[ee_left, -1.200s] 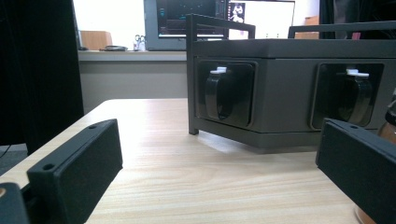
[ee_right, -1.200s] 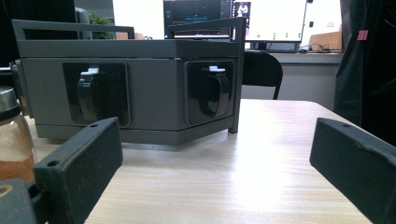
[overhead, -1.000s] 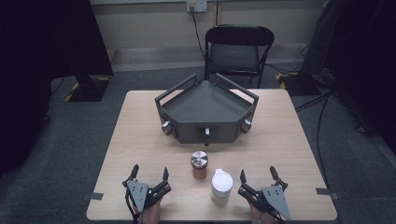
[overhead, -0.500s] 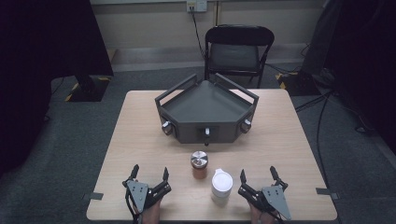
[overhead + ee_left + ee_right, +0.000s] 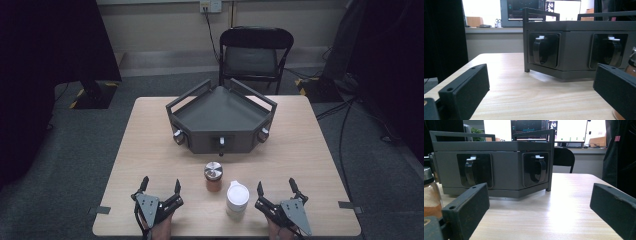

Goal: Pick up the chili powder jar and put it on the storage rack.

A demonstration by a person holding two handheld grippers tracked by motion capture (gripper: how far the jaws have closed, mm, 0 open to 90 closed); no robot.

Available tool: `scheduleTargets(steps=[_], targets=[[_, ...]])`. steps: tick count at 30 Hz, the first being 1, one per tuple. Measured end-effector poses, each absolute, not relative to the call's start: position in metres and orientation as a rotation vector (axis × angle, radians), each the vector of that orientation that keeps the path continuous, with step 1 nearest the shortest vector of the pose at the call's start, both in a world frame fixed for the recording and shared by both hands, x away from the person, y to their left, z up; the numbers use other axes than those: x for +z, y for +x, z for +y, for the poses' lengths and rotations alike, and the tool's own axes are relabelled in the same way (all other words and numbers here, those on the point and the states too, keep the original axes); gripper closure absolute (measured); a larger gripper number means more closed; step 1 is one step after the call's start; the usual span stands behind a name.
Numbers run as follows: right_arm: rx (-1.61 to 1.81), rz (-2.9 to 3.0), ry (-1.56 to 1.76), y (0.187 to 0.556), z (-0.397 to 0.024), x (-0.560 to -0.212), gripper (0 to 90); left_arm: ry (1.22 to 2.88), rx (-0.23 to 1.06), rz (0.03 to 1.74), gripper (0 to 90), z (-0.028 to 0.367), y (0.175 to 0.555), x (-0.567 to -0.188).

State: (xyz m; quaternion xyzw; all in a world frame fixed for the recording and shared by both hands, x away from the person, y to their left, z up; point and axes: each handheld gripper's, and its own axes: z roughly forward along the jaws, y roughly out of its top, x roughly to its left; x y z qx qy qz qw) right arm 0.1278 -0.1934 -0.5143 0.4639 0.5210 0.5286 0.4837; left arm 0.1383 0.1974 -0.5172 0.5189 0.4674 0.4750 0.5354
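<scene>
Centrally, spice jar (image 5: 213, 177) holding brown powder, white bottle (image 5: 237, 198) beside, both grippers spread.

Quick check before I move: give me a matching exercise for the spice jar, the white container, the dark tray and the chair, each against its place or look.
Things:
1. spice jar
2. white container
3. dark tray
4. chair

Descriptions:
A. on the floor beyond the table's far edge
B. silver lid, reddish-brown contents, just in front of the tray
C. nearest the right gripper, upright with a white lid
D. middle of the table, three knobs on its front faces

Pairs: 1-B, 2-C, 3-D, 4-A
</scene>
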Motion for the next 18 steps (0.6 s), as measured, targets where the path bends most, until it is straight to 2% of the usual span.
scheduleTargets(steps=[18], targets=[[1.283,1.266,1.132,0.1277,-0.1925,-0.5142,1.1,1.266,1.038,1.047,0.0,0.193,0.1426,-0.5068]])
